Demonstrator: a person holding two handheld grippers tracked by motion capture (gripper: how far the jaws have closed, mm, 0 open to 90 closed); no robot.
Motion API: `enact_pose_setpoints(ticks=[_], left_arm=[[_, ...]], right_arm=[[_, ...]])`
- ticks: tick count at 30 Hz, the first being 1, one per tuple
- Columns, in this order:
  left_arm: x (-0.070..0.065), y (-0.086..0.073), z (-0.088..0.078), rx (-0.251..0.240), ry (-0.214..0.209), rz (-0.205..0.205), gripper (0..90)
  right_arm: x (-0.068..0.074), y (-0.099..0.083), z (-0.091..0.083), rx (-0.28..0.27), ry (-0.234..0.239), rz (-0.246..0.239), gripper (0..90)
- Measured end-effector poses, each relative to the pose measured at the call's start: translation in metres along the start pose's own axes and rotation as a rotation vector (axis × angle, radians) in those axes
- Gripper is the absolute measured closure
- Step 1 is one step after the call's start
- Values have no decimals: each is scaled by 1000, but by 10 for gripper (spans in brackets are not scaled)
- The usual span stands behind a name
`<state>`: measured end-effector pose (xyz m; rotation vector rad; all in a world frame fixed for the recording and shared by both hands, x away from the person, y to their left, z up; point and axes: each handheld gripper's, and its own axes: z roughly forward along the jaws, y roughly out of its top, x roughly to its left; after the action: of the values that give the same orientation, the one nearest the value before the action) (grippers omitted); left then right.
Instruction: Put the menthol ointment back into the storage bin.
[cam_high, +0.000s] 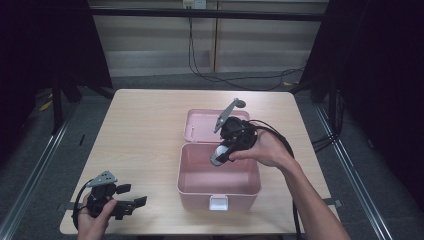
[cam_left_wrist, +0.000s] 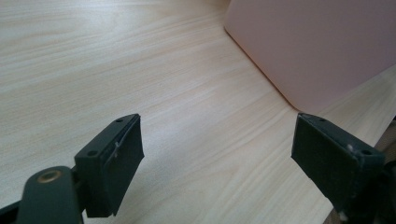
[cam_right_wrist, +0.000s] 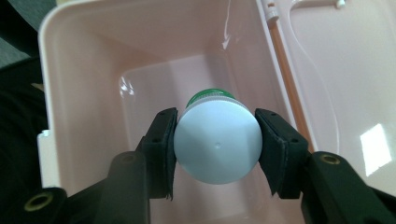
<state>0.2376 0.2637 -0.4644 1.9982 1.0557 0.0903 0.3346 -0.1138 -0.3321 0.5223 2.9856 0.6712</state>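
A pink plastic box (cam_high: 200, 190) stands open on the table, its lid (cam_high: 202, 127) laid back behind it. My right gripper (cam_high: 220, 157) hangs over the box's far right part, shut on a green bottle with a white cap (cam_right_wrist: 217, 143); the pads press on the cap's two sides. In the right gripper view the bottle points down into the box's bare inside (cam_right_wrist: 154, 88). My left gripper (cam_high: 132, 196) rests near the table's front left corner, open, with nothing between its fingers (cam_left_wrist: 116, 161). The box's pink wall (cam_left_wrist: 317, 46) lies ahead of it.
The wooden table (cam_high: 140, 135) has bare room left of the box. A white latch (cam_high: 218, 202) sits on the box's front wall. Cables run across the floor behind the table. The table's front edge lies close under my left hand.
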Motion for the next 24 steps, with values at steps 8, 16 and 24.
enact_pose_setpoints(ticks=[8,16,24], left_arm=[[0,-1,-1,-4,8,-5,165],[0,-1,-2,-10,12,-11,165],[0,-1,-4,-20,20,-15,165]], right_arm=[[6,17,10,49,1,-43,515],[12,34,23,92,17,-84,515],[18,47,36,128,31,-126,515]])
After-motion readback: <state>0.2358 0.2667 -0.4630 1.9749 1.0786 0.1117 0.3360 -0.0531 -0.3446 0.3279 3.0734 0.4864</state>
